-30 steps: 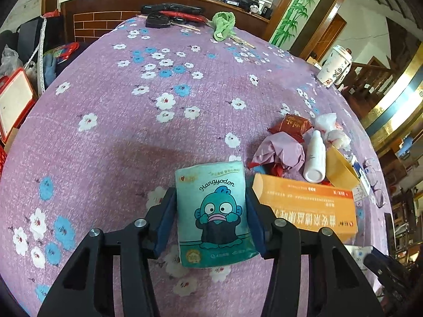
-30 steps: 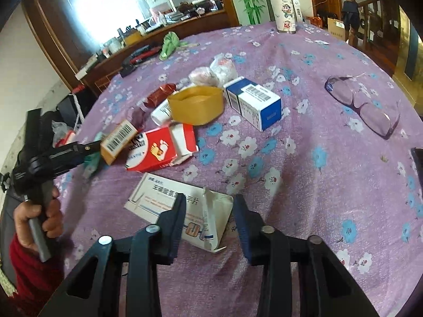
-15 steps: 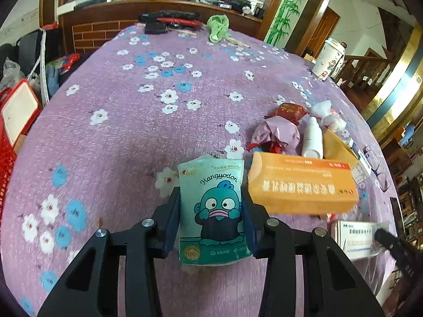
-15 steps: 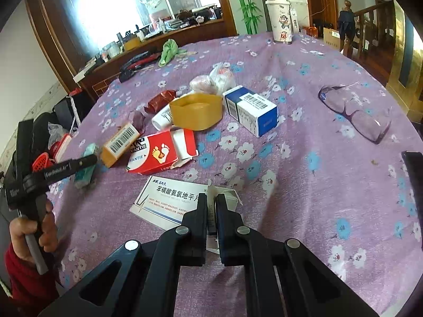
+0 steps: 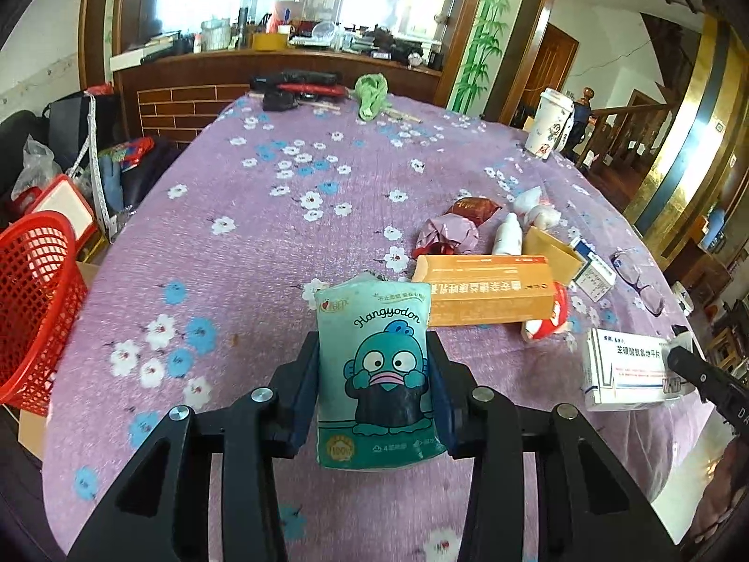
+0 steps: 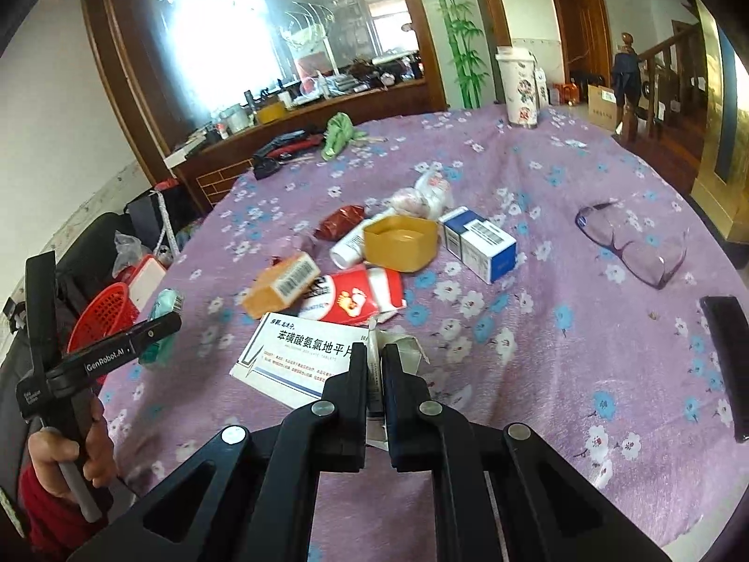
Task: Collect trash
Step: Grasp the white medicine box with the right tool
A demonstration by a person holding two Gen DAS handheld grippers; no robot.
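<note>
The left gripper (image 5: 374, 393) pinches a teal tissue pack (image 5: 374, 365) between its pads, held just above the purple flowered tablecloth (image 5: 281, 215). The right gripper (image 6: 374, 365) is pressed nearly together on the torn flap of a white medicine box (image 6: 299, 351) lying at 6 o'clock of the litter pile. A red basket (image 5: 37, 299) stands off the table edge at 9 o'clock in the left wrist view, probably the bin. To do this well, both grips should stay firm during the carry; the thin flap could tear or slip, so the box wants a slow, level lift.
</note>
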